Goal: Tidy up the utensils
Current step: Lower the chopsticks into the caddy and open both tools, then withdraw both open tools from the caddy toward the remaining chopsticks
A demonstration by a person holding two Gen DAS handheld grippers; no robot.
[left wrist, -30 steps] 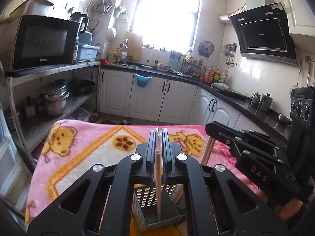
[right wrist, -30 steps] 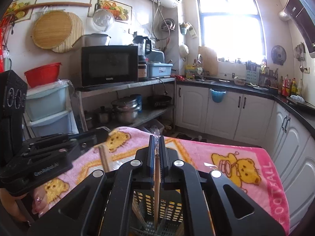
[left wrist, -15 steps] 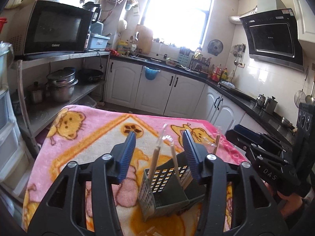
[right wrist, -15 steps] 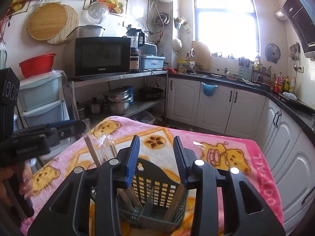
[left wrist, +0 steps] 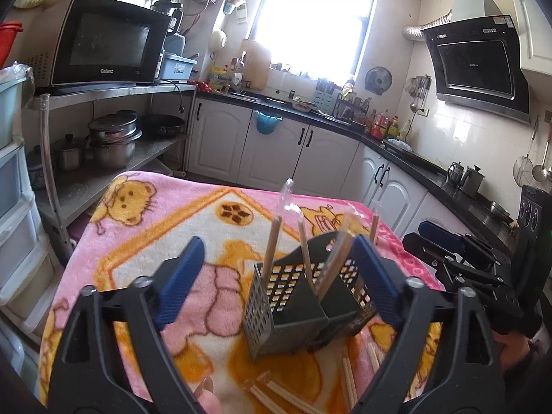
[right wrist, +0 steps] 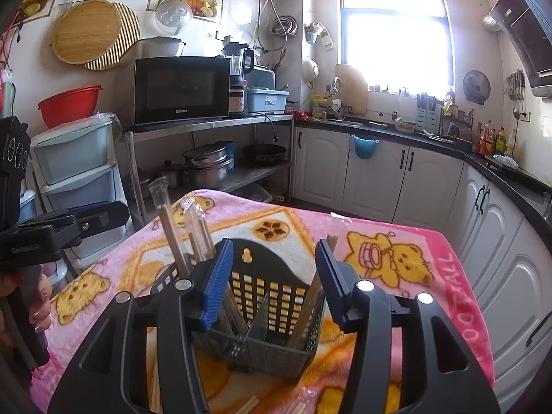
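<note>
A dark perforated utensil caddy (left wrist: 303,307) is standing upright on a pink blanket (left wrist: 145,241) printed with yellow bears, toward the blanket's near edge and about midway between its left and right edges. Several wrapped chopsticks (left wrist: 270,245) are standing in the caddy's compartments, leaning at different angles, with their clear wrapper tips poking above the rim. More chopsticks (left wrist: 276,393) are lying flat on the blanket at the near edge, just in front of the caddy. The left gripper (left wrist: 276,276) is hovering over the caddy with its jaws opening wide; the upright chopsticks appear in the gap between the blue pads (left wrist: 179,276), but the pads are pressing on nothing. The right gripper (right wrist: 272,276) is hanging over the same caddy (right wrist: 272,310) from the other side, its jaws likewise opening, with the caddy's back wall and hanging hole showing between the blue pads (right wrist: 217,279) and no chopstick clamped. In the right wrist view, three chopsticks (right wrist: 176,241) are sticking up from the caddy's left compartment, just beside the left pad, and the left gripper's body, held by a hand (right wrist: 38,307), is sitting off the blanket's left edge.
</note>
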